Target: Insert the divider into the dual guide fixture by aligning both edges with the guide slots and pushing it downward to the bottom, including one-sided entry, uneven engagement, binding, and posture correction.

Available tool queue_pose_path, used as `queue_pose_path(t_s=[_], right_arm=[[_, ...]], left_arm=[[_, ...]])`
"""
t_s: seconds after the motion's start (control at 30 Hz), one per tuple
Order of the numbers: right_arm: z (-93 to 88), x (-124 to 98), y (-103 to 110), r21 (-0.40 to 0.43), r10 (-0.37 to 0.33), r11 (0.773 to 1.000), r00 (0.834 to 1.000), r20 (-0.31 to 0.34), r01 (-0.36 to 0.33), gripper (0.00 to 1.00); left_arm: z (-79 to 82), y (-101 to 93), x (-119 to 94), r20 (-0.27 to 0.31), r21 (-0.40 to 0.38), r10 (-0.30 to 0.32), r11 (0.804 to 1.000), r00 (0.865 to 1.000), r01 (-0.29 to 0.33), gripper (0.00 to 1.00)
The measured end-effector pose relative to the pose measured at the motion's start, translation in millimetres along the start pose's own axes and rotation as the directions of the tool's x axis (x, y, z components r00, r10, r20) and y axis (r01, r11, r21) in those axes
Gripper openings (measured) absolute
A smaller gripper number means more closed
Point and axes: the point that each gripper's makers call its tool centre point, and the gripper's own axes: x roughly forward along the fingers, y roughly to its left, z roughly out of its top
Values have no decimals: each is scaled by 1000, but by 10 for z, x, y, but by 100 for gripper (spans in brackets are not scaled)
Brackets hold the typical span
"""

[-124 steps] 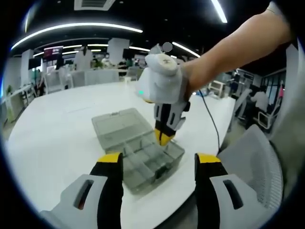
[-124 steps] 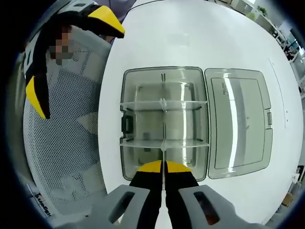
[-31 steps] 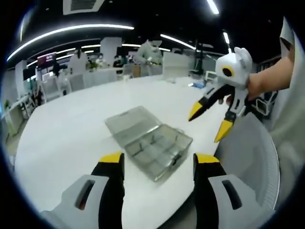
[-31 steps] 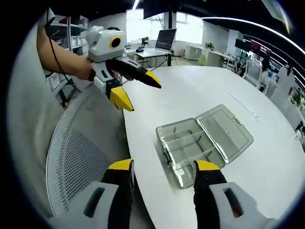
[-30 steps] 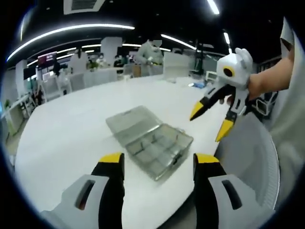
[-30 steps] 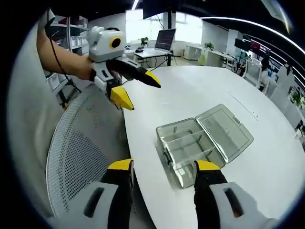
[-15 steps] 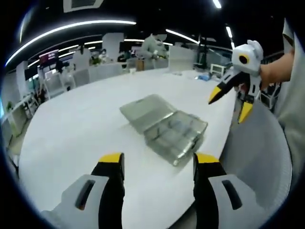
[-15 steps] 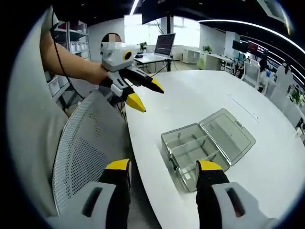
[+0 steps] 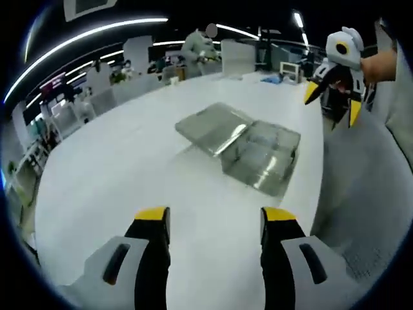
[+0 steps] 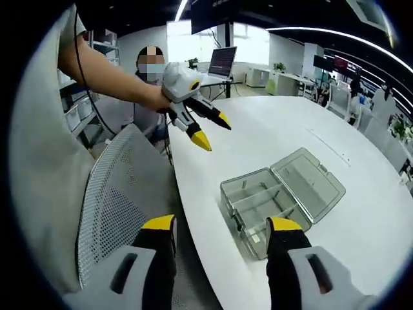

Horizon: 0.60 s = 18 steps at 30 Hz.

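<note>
A clear plastic organiser box [image 9: 263,152] lies on the white table [image 9: 116,168] with its lid [image 9: 211,126] folded open flat. In the right gripper view the box [image 10: 258,208] shows thin clear dividers [image 10: 261,197] standing upright in their slots, lid [image 10: 310,177] open to the right. My left gripper [image 9: 215,216] is open and holds nothing, well short of the box. My right gripper [image 10: 221,226] is also open with nothing between its jaws, hovering off the table edge near the box. Each gripper appears in the other's view: right gripper [image 9: 333,103], left gripper [image 10: 213,131], both held in the air.
A grey mesh chair back [image 10: 106,213] stands close against the table edge beside my right gripper. Another person sits behind the left gripper [image 10: 150,97]. Desks, a monitor [image 10: 223,61] and chairs [image 9: 97,97] fill the office beyond the table.
Four seconds ago my right gripper was shut on a divider inside the box; it is open and withdrawn now. Over the last second the left gripper's view swung, and both grippers stayed open in the air.
</note>
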Motion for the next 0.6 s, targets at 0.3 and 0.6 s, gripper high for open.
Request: queue_pose_path(t_s=[0.3, 0.6], right_arm=[[-11, 4, 5, -1, 1, 1000, 1000, 0, -1, 53], [-24, -2, -41, 28, -13, 1000, 1000, 14, 12, 55]], left_arm=[[-176, 209, 204, -107, 74, -50, 996, 993, 58, 51], [-331, 281, 349, -196, 161, -111, 976, 974, 143, 46]])
